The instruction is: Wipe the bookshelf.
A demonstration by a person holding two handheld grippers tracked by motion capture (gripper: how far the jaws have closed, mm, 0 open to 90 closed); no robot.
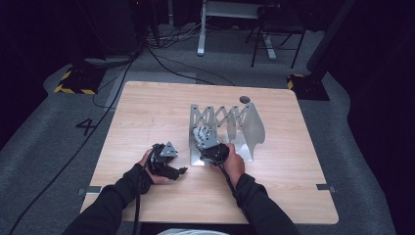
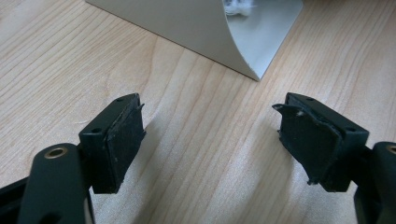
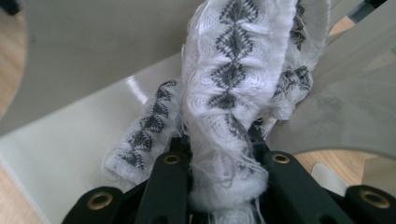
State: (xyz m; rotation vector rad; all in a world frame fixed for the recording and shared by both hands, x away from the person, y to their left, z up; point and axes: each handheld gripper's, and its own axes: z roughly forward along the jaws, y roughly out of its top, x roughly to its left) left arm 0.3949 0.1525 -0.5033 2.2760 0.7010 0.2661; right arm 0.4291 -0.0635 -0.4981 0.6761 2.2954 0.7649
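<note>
White cloth with a grey zigzag pattern (image 3: 224, 93) bunched over the metal rack's base (image 3: 70, 135), pinched tight between the nearly closed jaws of the right gripper (image 3: 224, 158), left gripper (image 2: 210, 135) wide open, holding nothing, resting above the wooden table (image 2: 56, 60) just beside the rack.

Left claw (image 1: 182, 171) held low in the left hand (image 1: 152, 169), jaws spread wide with nothing between them, pointing toward the right claw (image 1: 205, 142), whose jaws are clamped tight, right hand (image 1: 234, 164) gripping its body, both sleeved forearms angled in from the near edge
</note>
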